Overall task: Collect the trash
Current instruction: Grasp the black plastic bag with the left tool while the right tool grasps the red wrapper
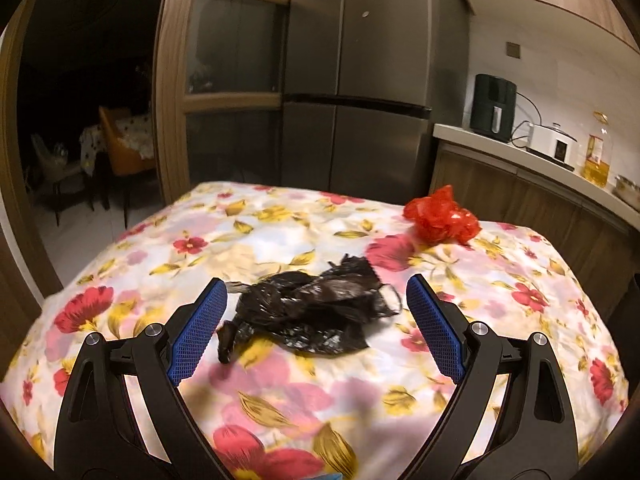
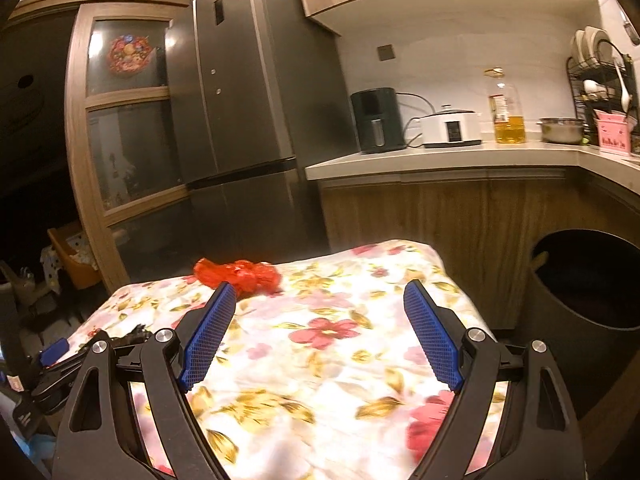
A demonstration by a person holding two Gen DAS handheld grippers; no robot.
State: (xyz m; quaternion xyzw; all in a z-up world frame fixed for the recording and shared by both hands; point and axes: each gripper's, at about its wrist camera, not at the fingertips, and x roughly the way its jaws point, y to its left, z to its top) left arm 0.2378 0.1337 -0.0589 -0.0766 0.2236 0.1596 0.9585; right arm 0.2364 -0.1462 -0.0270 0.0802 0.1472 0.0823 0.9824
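A crumpled black plastic bag [image 1: 308,312] lies on the flowered tablecloth [image 1: 280,224], between and just beyond the blue pads of my left gripper [image 1: 318,286], which stands open and clear of it. A crumpled red plastic bag [image 1: 440,216] sits near the table's far right edge. In the right wrist view the red bag [image 2: 240,274] lies at the far side, just past the left pad of my right gripper [image 2: 320,290], which is open and holds nothing. The left gripper [image 2: 60,354] shows at that view's lower left, with a scrap of the black bag [image 2: 138,332] beside it.
A dark round bin [image 2: 580,280] stands on the floor right of the table. Behind are a steel fridge [image 2: 248,120] and a counter [image 2: 440,160] with an air fryer, a white cooker, an oil bottle, a pot and a dish rack. A dark doorway opens at left.
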